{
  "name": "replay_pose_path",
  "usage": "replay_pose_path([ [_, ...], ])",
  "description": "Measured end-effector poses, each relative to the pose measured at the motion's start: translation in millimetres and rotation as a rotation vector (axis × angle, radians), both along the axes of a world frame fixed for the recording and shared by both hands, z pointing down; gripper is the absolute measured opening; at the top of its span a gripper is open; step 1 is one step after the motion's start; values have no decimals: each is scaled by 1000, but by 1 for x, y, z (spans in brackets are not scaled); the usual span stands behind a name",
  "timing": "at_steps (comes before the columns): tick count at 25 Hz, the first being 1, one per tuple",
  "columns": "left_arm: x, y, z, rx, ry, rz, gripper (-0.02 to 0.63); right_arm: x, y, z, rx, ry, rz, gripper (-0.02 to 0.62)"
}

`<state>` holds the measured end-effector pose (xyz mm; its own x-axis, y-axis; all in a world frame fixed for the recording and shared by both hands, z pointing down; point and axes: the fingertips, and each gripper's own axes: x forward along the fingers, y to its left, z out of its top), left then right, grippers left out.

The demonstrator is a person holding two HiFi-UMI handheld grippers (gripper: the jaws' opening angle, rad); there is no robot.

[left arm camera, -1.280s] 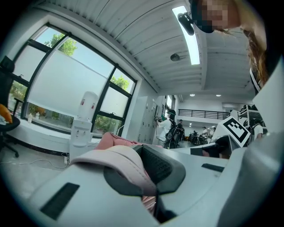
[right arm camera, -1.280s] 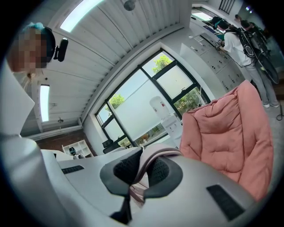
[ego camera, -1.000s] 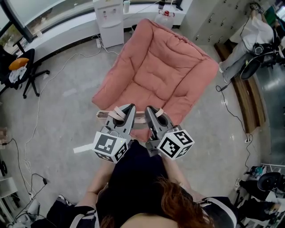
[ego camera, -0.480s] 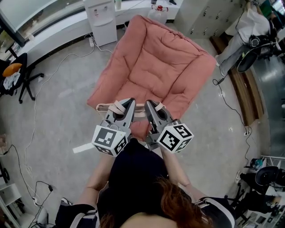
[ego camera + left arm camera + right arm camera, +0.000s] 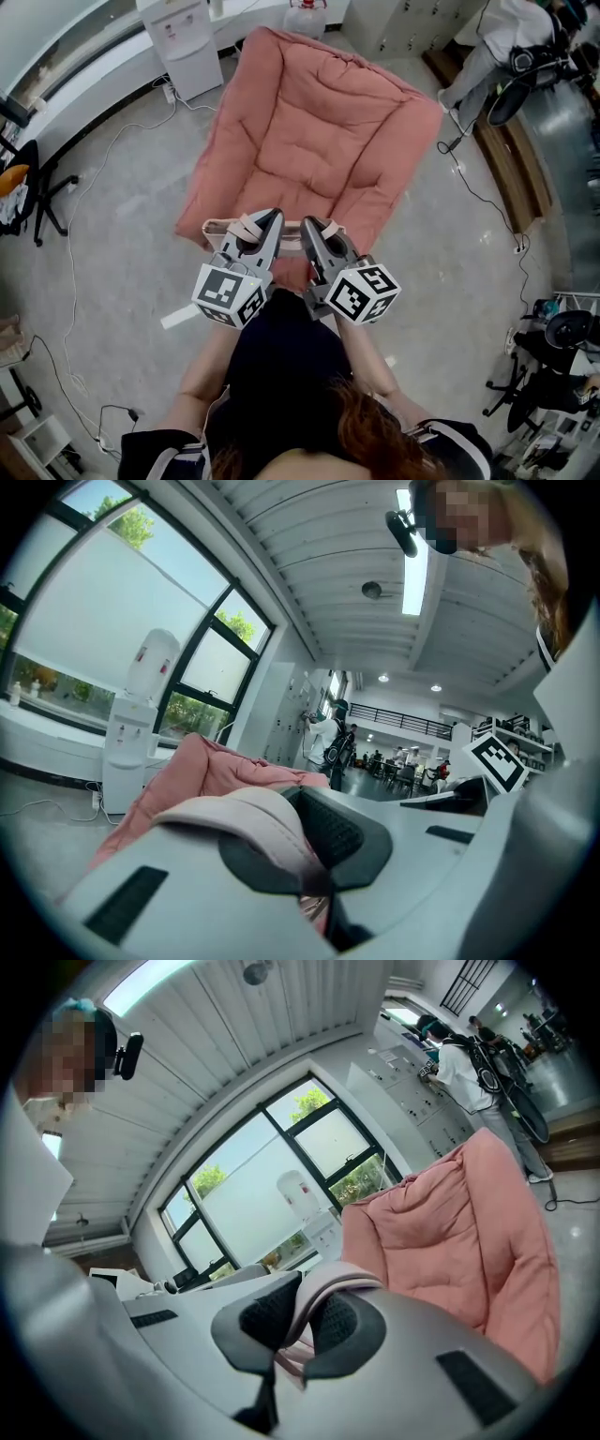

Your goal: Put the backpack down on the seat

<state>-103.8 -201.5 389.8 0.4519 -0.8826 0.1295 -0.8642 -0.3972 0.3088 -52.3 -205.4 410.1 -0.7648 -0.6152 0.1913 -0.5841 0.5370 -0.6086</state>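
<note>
The left tool [image 5: 269, 221] and the right tool [image 5: 308, 226] each pinch a pink strap [image 5: 255, 815], so the backpack [image 5: 214, 232] hangs at the front edge of the seat [image 5: 319, 141], ready for lowering.

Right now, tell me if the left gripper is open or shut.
Shut: the left gripper has its pads clamped on a pink strap, which loops over one jaw.

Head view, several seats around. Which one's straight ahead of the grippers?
The big pink padded chair, just beyond the left gripper and right gripper. The black office chair sits far off at the left edge.
</note>
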Motion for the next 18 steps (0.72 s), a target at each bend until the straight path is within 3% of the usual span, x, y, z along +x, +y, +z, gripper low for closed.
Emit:
replay_pose_path([
  [12,6,-22,8,-45,12,171,18,3,-3,10,-49,36,144,38],
  [18,4,-22,20,-87,40,200,18,2,-5,21,-88,46,182,38],
])
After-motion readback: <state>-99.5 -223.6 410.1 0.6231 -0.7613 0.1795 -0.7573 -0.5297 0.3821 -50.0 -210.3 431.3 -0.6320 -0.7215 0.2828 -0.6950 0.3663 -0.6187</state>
